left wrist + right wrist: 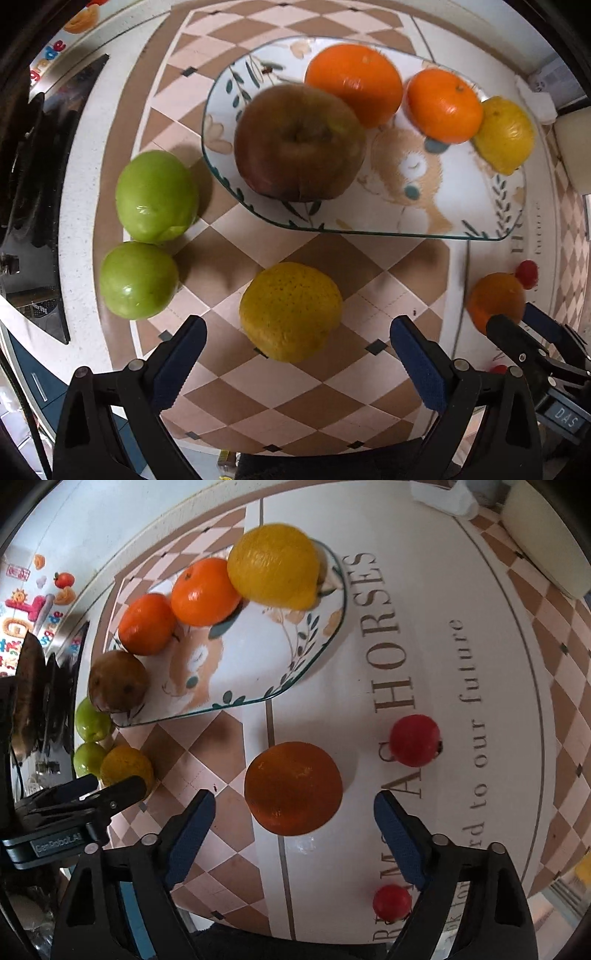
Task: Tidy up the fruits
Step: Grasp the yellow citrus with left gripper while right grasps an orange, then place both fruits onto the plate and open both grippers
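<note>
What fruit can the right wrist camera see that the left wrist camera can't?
Only the right wrist view shows the small red round fruit near the table edge clearly; in the left view just a red sliver shows. Only the left wrist view shows both green apples in full. Both show the bear-printed glass plate, the brownish-red apple, the dark orange and the yellow-green citrus.

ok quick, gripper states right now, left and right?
Left gripper: open, holding nothing; a yellow-green citrus fruit sits on the table between its fingers.
Right gripper: open, holding nothing; an orange sits between its fingers.
</note>
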{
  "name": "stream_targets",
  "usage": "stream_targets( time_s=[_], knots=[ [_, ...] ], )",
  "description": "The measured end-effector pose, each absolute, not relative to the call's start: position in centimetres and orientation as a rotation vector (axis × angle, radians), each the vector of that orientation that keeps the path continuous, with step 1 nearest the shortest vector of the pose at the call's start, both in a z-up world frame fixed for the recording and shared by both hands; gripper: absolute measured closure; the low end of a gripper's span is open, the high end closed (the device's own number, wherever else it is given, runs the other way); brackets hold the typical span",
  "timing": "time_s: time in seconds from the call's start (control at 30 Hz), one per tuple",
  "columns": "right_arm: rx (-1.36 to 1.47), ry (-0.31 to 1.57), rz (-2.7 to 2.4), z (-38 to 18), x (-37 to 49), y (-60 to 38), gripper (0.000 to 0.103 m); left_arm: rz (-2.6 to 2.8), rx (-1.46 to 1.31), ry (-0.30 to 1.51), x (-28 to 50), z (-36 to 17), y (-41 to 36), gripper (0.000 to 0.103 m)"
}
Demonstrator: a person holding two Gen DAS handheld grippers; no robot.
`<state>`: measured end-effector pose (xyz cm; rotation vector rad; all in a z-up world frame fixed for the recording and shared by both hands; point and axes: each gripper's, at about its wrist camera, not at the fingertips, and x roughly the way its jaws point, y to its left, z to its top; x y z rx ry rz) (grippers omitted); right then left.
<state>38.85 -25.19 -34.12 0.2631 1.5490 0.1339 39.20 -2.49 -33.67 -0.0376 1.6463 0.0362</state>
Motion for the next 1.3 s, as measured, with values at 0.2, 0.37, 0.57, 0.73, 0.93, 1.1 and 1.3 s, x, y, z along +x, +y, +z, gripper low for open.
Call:
stream_targets(
  time_s=[0.2,0.37,0.57,0.73,0.93,1.1,1.3],
  knots=[
    [0.245,1.568,0.148,-35.0,39.3,-24.5,0.014,0.051,-0.047,1.664,39.0,-34.8,-1.9,0.035],
    [0.230,1.580,0.155,-35.8,39.5,-24.0,0.014,0.025,-0.090,1.657,38.6,-35.2,-1.5,0.047],
    [0.212,1.594,0.171,-36.6,39.9,-23.6,0.031,0.025,-0.063,1.636,39.2,-35.1,-2.1,0.047],
    [0.171,1.597,0.206,-36.5,39.8,-22.8,0.044,0.023,-0.085,1.620,39.4,-34.3,-2.7,0.048],
    [0.223,1.525,0.269,-33.3,41.0,-21.5,0.044,-0.062,-0.206,1.500,41.1,-26.7,-1.3,0.048],
    [0.198,1.472,0.294,-32.3,44.7,-19.0,0.044,-0.054,-0.176,1.404,47.3,-22.7,0.3,0.048],
    [0.131,1.503,0.284,-34.3,48.5,-17.0,0.044,-0.013,-0.123,1.486,53.6,-26.5,2.1,0.048]
  ],
)
